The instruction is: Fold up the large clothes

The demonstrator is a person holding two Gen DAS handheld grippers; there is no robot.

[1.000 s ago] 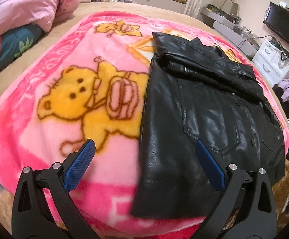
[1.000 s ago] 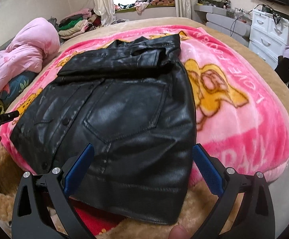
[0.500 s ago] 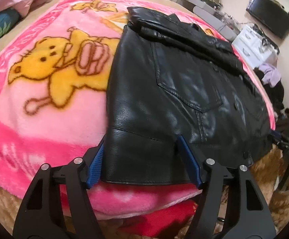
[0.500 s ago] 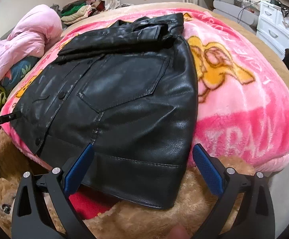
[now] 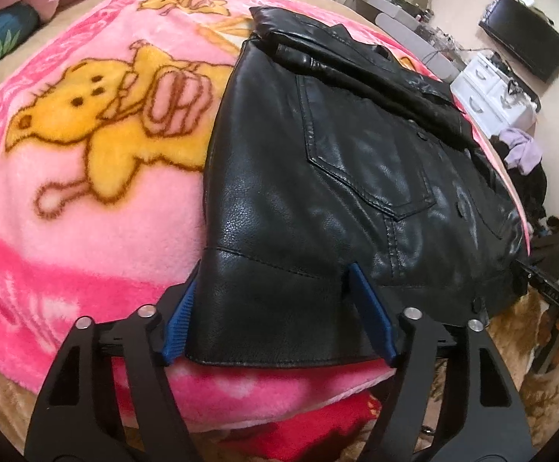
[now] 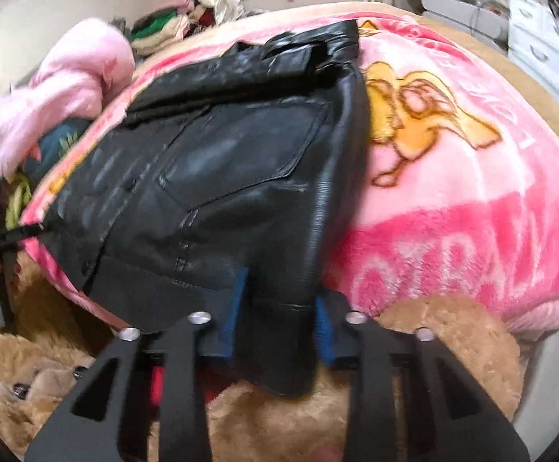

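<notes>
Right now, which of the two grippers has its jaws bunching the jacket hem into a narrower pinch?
The right gripper: its closing jaws squeeze a narrow fold of the black jacket hem. The left gripper spans a much wider stretch of hem.

My right gripper (image 6: 277, 310) has its jaws closing on the near hem corner of the black leather jacket (image 6: 217, 161), the blue pads pinching bunched leather between them. The jacket lies spread on the pink cartoon blanket (image 6: 452, 200) covering the bed, above a brown plush toy (image 6: 452, 331). A pink quilt (image 6: 52, 88) is heaped at far left. The picture is blurred
</notes>
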